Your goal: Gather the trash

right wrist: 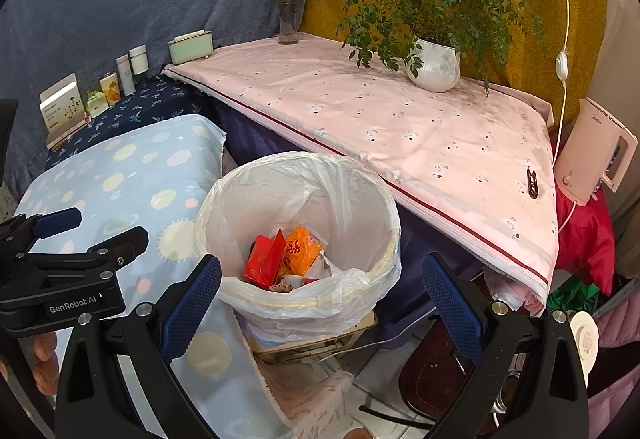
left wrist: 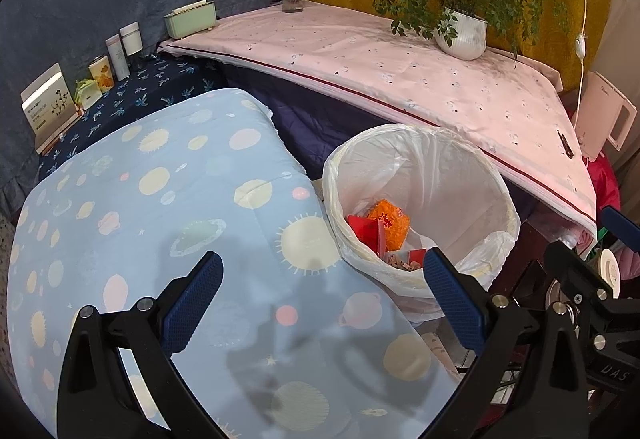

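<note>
1. Far left, along the blue curtain, I see a row of small boxes and tins (left wrist: 100, 73) on a dark navy leaf-print cloth (left wrist: 160, 87). They stand upright and neat, so I judge them not to be trash.

2. My left gripper (left wrist: 324, 303) hangs released and empty over the pale blue quilt with planet prints (left wrist: 160, 207). No litter lies on the quilt beneath it.

3. The round bin lined with a white plastic bag (left wrist: 440, 167) sits ahead and to the right of the left gripper, its near rim just by that gripper's right finger.

4. My right gripper (right wrist: 322, 293) is also spread wide and holds nothing. The bin mouth lies straight ahead between its fingers, so this hand is the better placed for any drop.

5. In the bin lie a red paper packet (right wrist: 266, 257) and a crumpled orange wrapper (right wrist: 302, 245), touching, with paler scraps below.

6. Further right, on the pink sheet-covered table (right wrist: 400, 119), a small dark clip-like thing (right wrist: 532, 181) lies near the right-hand edge, long axis pointing roughly away from me. Whether it is trash I cannot tell; if so, the right hand is nearer.
</note>
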Demonstrator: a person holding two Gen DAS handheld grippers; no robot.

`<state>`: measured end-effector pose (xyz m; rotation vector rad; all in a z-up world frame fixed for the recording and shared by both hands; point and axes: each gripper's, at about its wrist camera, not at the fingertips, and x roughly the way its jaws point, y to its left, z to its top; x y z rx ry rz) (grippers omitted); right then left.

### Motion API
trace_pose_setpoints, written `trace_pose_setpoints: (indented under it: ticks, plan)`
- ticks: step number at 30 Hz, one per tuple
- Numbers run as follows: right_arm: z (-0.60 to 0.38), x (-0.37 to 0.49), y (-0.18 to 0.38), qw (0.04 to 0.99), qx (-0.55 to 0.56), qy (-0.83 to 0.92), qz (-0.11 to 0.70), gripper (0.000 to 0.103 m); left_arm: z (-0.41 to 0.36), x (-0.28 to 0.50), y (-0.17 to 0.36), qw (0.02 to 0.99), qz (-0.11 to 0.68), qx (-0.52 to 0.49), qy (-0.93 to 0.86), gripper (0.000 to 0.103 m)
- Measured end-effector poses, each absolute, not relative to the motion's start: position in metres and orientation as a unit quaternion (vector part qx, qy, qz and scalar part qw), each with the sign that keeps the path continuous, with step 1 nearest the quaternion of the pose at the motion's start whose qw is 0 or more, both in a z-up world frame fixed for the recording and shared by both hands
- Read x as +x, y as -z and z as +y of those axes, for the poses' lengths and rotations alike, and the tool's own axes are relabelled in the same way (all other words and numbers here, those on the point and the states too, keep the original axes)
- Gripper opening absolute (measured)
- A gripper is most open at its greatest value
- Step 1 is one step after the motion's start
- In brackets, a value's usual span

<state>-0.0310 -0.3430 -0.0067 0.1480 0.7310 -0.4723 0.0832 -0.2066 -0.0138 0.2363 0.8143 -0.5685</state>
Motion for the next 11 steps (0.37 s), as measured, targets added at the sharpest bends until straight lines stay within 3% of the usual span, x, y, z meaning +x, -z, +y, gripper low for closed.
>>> trace_pose_setpoints:
  ticks: [11]
  plan:
    - [-0.3402, -0.0300, 0.0041, 0.906, 0.069, 0.225, 0.351, 0.097, -0.2051, 0.0857, 0.0156, 0.872, 0.388, 0.115, 0.276, 0.096]
